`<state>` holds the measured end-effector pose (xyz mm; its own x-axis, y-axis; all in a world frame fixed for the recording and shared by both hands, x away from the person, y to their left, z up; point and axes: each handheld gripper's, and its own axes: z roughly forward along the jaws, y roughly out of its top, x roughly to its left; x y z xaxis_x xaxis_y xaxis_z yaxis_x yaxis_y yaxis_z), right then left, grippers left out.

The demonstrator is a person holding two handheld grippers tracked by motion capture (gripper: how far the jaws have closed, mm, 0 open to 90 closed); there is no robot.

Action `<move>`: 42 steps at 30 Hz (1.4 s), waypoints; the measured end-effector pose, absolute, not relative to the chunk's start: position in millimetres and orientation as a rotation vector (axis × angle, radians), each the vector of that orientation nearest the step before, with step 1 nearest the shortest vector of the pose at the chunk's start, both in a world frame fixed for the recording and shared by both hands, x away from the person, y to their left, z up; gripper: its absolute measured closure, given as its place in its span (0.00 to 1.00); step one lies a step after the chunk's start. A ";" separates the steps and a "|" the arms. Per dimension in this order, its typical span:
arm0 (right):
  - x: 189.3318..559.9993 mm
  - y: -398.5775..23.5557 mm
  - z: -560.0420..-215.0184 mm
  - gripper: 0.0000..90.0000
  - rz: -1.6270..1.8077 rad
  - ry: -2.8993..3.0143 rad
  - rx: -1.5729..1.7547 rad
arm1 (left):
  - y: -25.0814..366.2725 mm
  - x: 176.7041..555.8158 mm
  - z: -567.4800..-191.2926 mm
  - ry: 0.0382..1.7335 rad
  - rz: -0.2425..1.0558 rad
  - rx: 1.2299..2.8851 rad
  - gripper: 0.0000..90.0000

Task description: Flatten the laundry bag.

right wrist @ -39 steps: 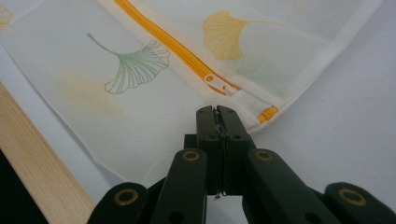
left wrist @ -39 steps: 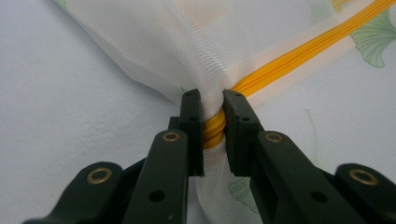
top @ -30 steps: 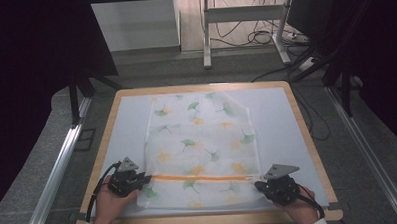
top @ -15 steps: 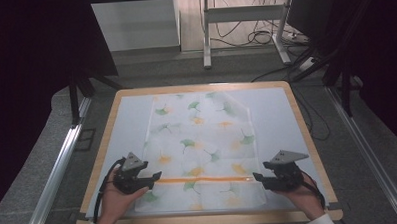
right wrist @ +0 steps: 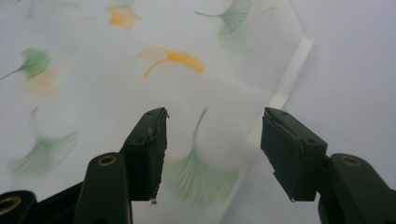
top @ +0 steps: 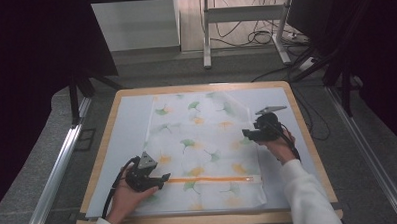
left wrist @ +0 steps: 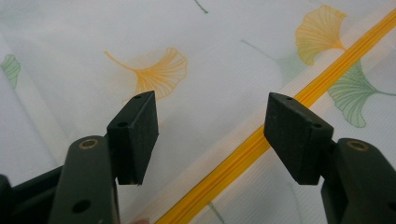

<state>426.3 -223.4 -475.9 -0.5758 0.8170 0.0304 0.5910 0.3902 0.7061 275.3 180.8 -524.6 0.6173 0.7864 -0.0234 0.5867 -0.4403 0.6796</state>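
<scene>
high view: a leaf-printed pouch (top: 208,151) lies flat on the tabletop (top: 127,124), left hand-held gripper (top: 161,179) at its orange zip strip (top: 209,179), right hand-held gripper (top: 248,134) near its right edge. left gripper view: jaws, just opened, straddle the strip untouched. right gripper view: jaws, just opened, spread above the pouch's edge.

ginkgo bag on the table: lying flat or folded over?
Flat. The ginkgo-print bag lies spread on the table, orange zip strip straight across its near end, no fold visible.

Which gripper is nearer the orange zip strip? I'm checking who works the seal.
The left gripper: its open jaws sit at the strip's left end; the right gripper is farther up.
</scene>
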 end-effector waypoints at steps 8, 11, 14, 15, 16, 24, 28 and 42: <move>501.4 -221.6 -494.3 0.43 0.862 2.234 1.418 | 181.5 277.6 -530.9 1.070 0.373 2.205 0.40; 515.9 -225.6 -499.8 0.43 0.891 2.224 1.471 | 180.5 278.0 -531.9 1.063 0.371 2.216 0.40; 524.0 -224.7 -505.1 0.44 0.884 2.233 1.475 | 180.7 279.0 -533.2 1.062 0.371 2.224 0.40; 525.2 -224.2 -506.0 0.45 0.882 2.232 1.478 | 180.7 279.1 -533.6 1.063 0.369 2.224 0.40; 526.4 -223.8 -507.1 0.46 0.881 2.228 1.477 | 180.5 279.2 -534.2 1.063 0.369 2.226 0.40; 528.1 -219.6 -513.9 0.59 0.851 2.234 1.445 | 179.1 278.9 -535.3 1.066 0.364 2.227 0.40; 527.5 -213.5 -513.8 0.79 0.845 2.268 1.395 | 180.2 279.9 -535.8 1.073 0.350 2.220 0.39; 492.8 -163.1 -488.0 0.97 0.954 2.406 0.986 | 181.4 281.9 -536.7 1.088 0.326 2.209 0.39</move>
